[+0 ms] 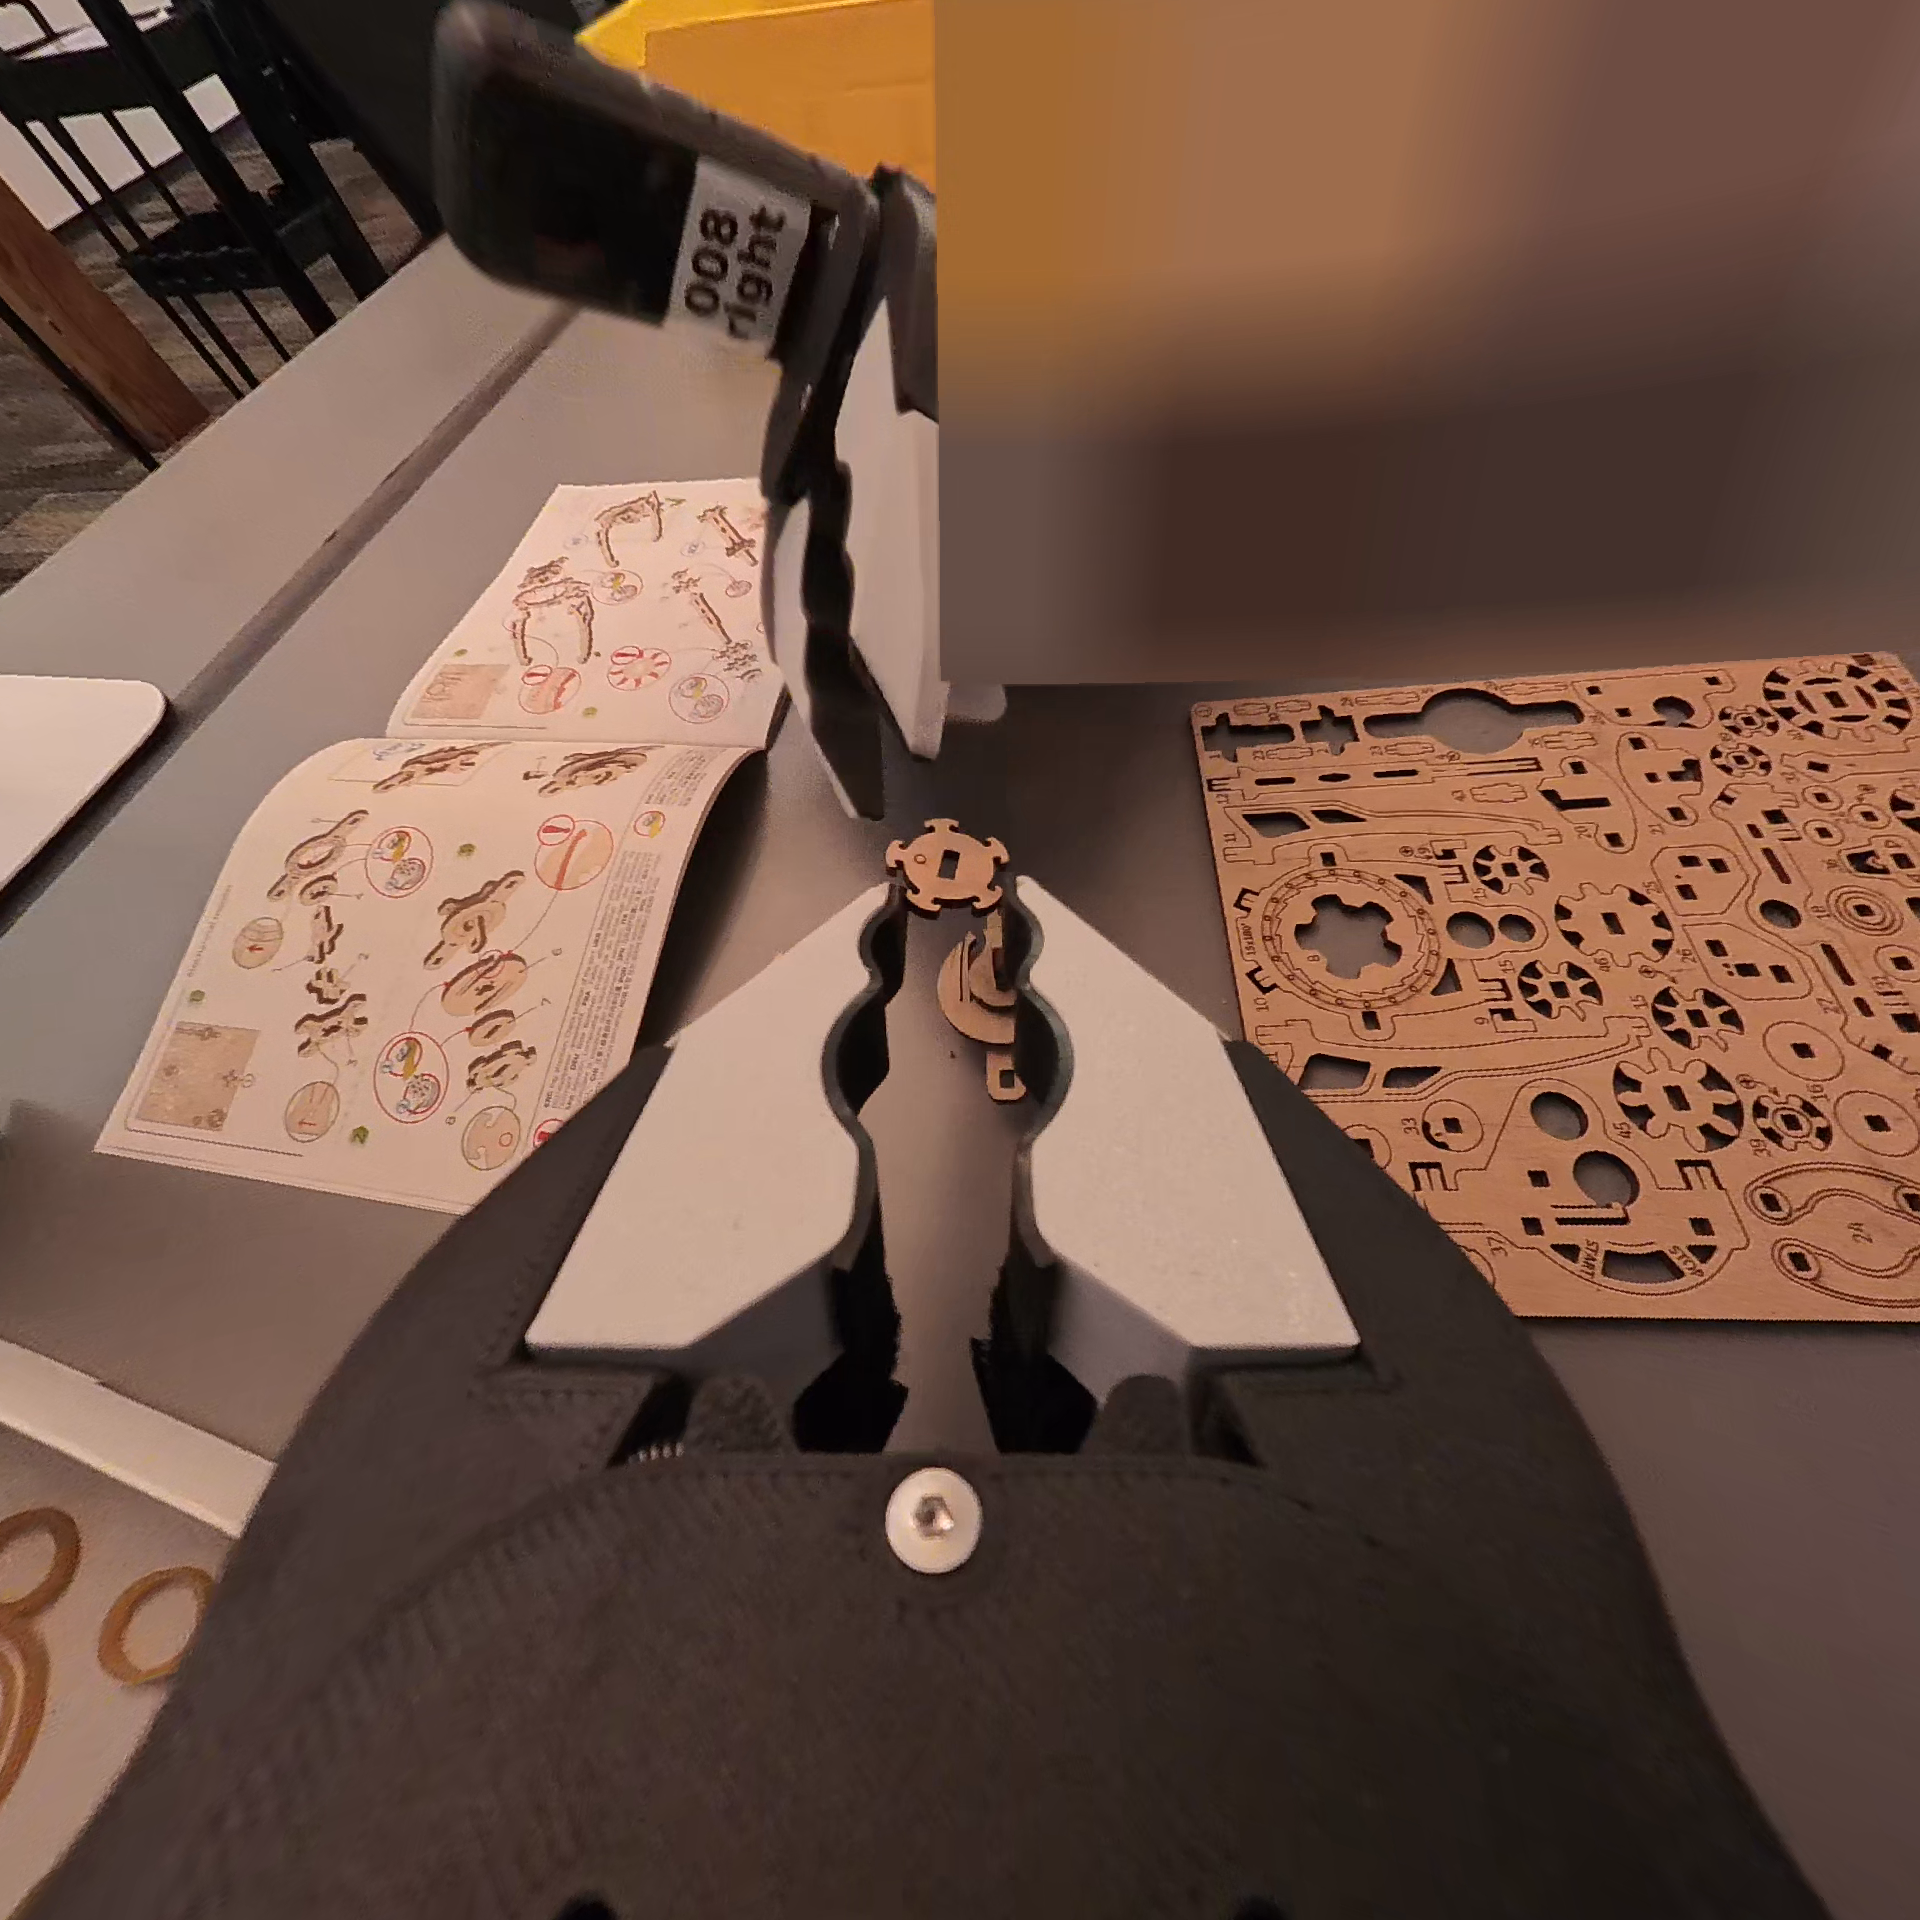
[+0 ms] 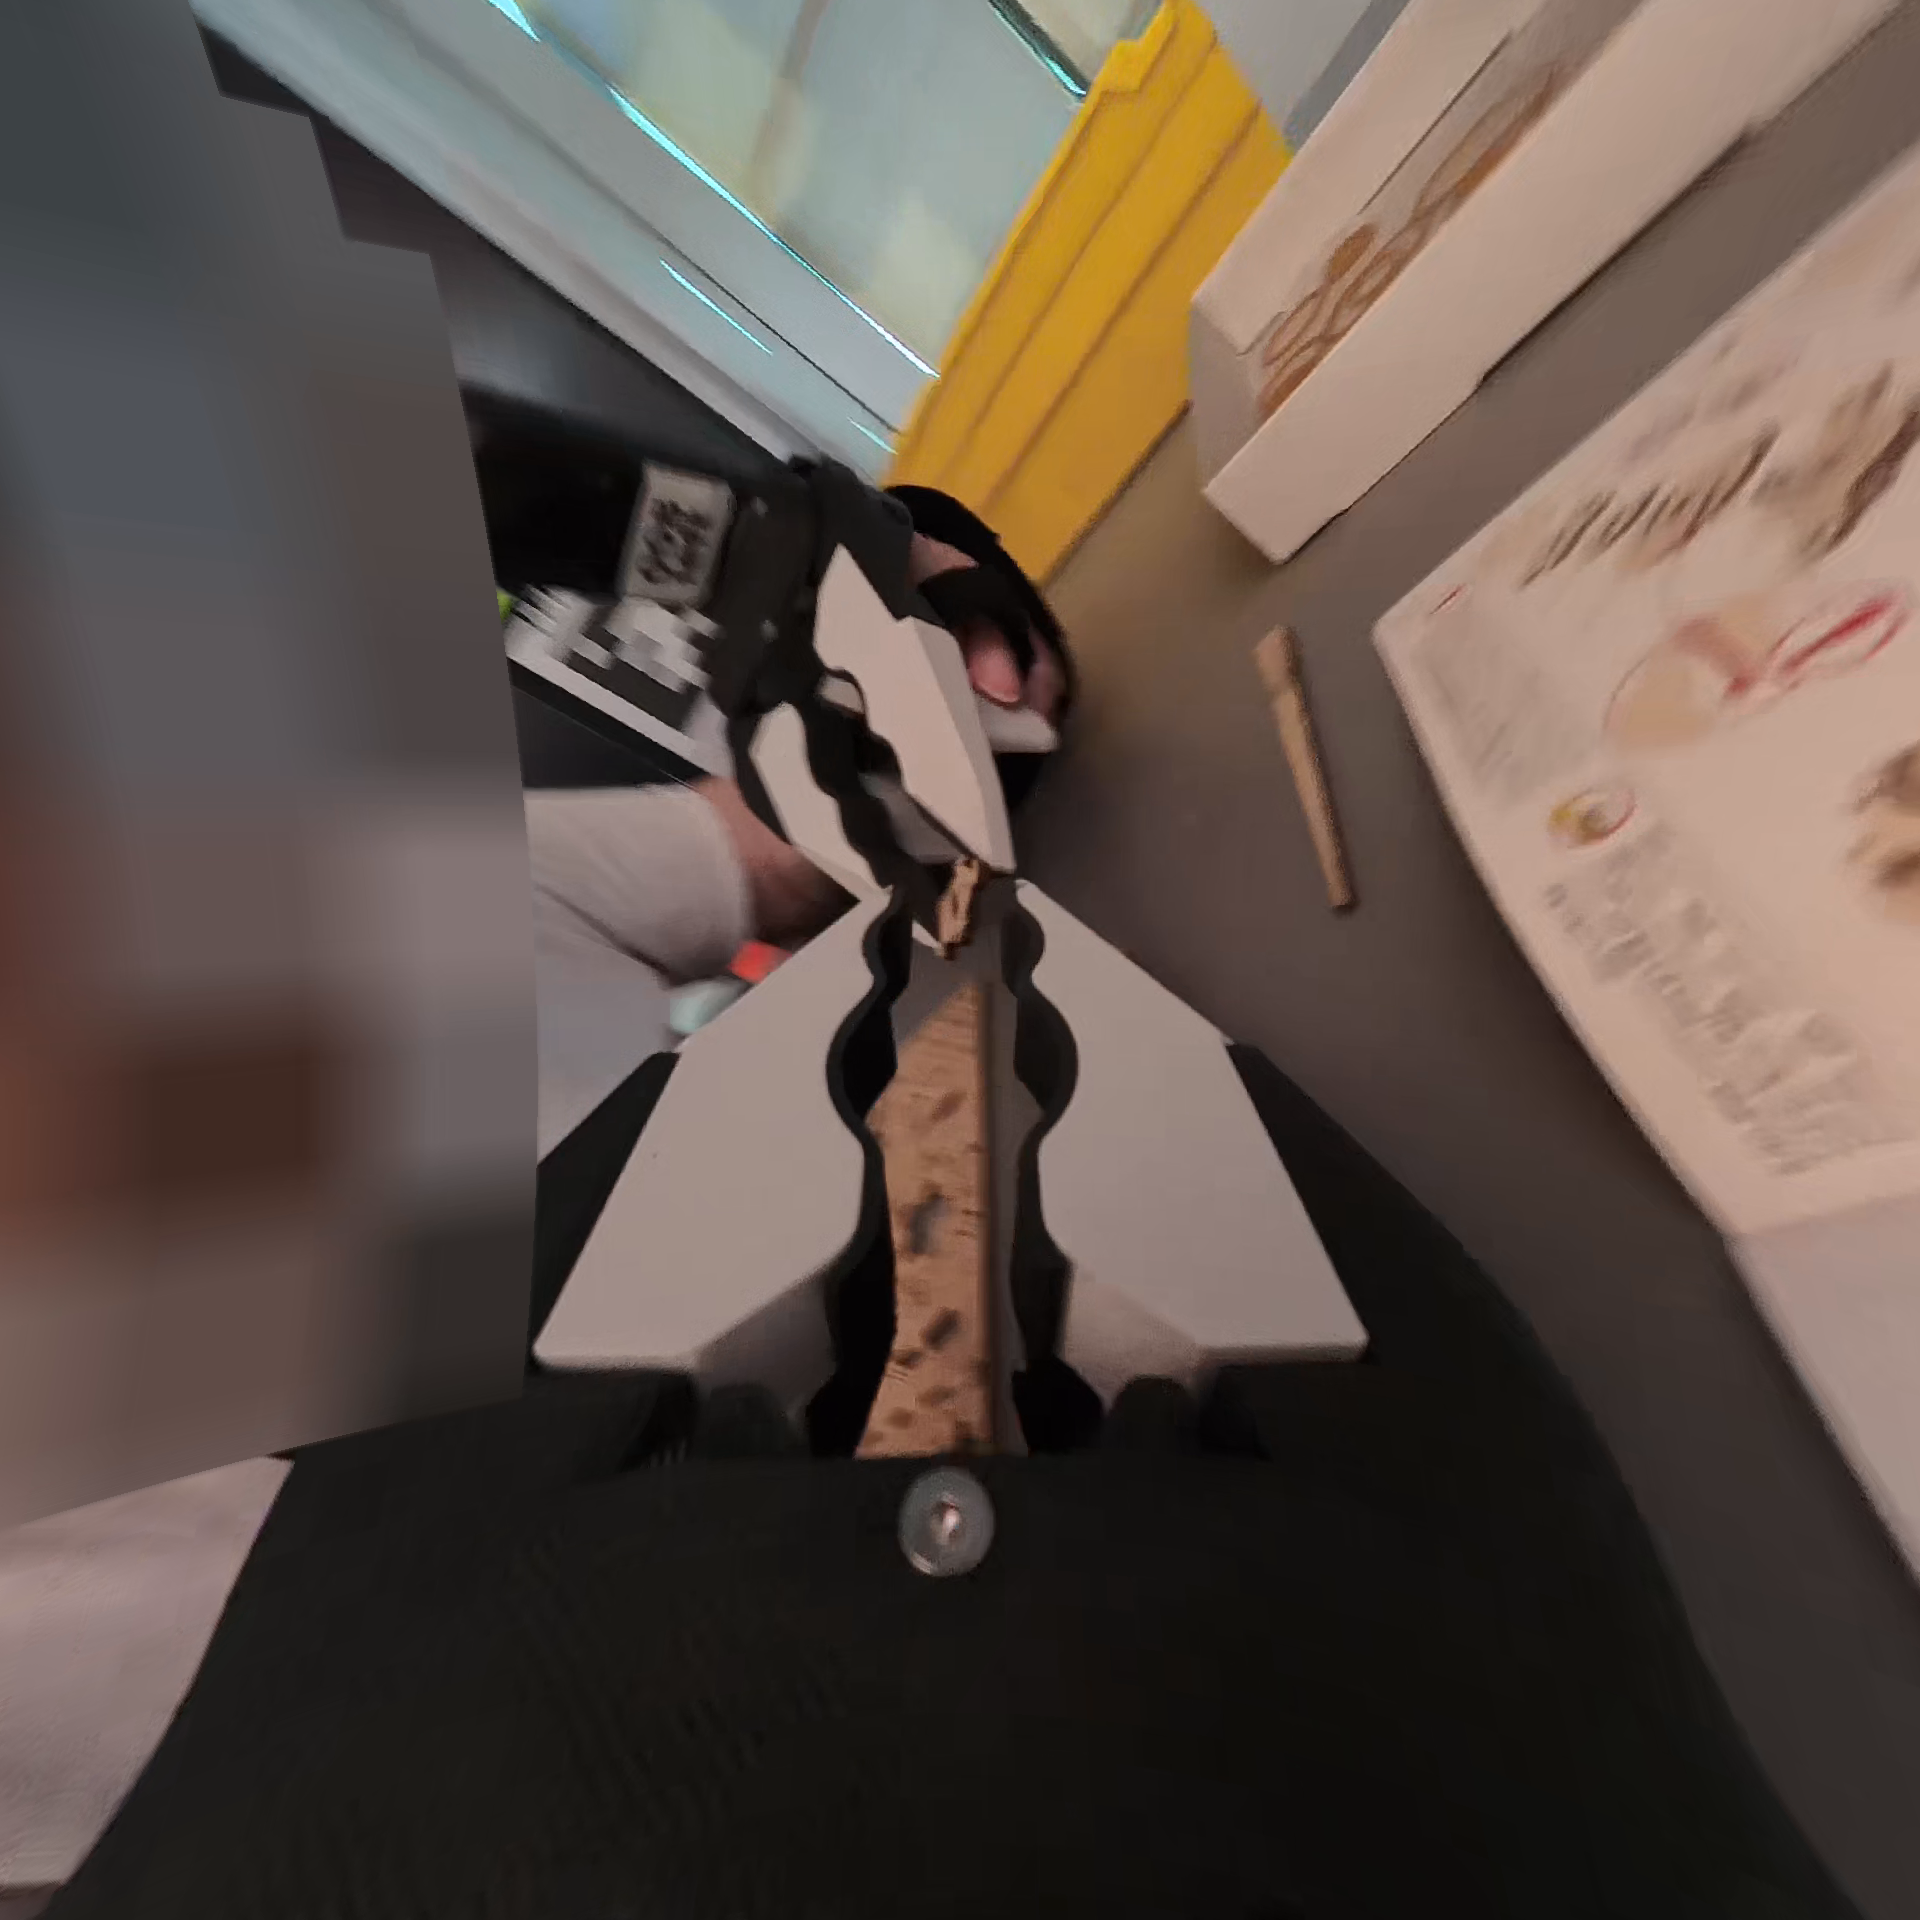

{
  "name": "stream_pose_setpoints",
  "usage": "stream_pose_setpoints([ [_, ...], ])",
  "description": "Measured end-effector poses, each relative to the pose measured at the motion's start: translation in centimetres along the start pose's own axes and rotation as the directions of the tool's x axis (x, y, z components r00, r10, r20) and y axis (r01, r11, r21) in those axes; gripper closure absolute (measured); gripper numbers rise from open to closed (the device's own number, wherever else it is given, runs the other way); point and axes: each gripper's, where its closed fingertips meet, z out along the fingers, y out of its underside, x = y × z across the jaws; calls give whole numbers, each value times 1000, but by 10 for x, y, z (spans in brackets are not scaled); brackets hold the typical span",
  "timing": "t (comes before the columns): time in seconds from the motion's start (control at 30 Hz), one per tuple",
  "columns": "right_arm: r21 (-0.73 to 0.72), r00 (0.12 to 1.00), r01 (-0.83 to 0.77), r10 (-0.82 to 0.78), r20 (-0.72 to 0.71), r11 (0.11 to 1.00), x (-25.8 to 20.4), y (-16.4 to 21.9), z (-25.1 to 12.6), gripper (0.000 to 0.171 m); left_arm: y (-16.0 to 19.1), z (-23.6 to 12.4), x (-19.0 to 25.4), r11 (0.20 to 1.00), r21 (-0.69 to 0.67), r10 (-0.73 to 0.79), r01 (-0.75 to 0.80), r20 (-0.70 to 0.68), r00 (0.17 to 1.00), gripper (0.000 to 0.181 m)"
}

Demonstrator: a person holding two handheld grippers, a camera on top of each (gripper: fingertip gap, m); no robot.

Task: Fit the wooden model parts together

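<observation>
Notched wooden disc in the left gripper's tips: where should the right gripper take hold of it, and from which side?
Probably the free upper rim, coming from above. The notched disc is pinched edge to edge by the left gripper, so its sides are covered and only its top lobes stick out past the fingertips. The right gripper hangs just above and to the left of it.
</observation>
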Motion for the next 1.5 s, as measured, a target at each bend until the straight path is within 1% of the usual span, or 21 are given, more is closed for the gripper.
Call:
stream_pose_setpoints([
  [0.07, -34, 994, 102, -104, -38, 994, 1, 3, 1, 152, 2, 1, 0, 1000, -10, 4, -4, 1, 1000, 165],
  [0.17, -28, 958, 283, -284, -41, 959, -11, -1, 2, 150, 1, 1, 0, 1000, -10, 1, -1, 1, 1000, 165],
  [0.23, -73, 880, 454, -460, -120, 888, -10, -2, 0, 154, 0, 0, 0, 1000, -2, -8, 8, -4, 1000, 165],
  [0.3, -163, 771, 586, -608, -189, 794, -4, 1, -2, 160, 0, 0, 0, 1000, 3, -19, 19, -10, 1000, 165],
  [0.33, -194, 727, 627, -656, -200, 754, -3, 3, -2, 162, -1, 0, 0, 1000, 6, -22, 22, -13, 1000, 165],
  [0.4, -231, 686, 665, -703, -189, 710, -5, 9, 3, 164, -2, -1, 1, 1000, 10, -24, 24, -16, 1000, 165],
  [0.53, -288, 671, 657, -715, -199, 697, 3, 16, 8, 163, -2, 0, 3, 1000, 12, -29, 29, -32, 999, 165],
  [0.63, -280, 663, 666, -720, -205, 692, 1, 14, 8, 165, -1, 0, 3, 1000, 5, -25, 26, -32, 999, 165],
  [0.7, -282, 674, 655, -710, -202, 702, 1, 15, 8, 165, 3, 1, 4, 999, -8, -34, 34, -46, 998, 165],
  [0.8, -327, 702, 612, -685, -194, 720, 10, 24, 10, 165, 13, 3, 7, 998, -62, -17, 13, -66, 998, 165],
  [0.93, -392, 689, 597, -698, -194, 699, 19, 33, 12, 165, 29, 9, 11, 989, -148, 16, -27, -74, 997, 165],
  [1.0, -412, 692, 586, -695, -194, 698, 21, 36, 12, 165, 31, 10, 12, 985, -167, 35, -46, -70, 997, 165],
  [1.5, -402, 727, 550, -657, -201, 732, 23, 35, 12, 164, 32, 9, 12, 984, -173, 20, -33, -77, 997, 167],
])
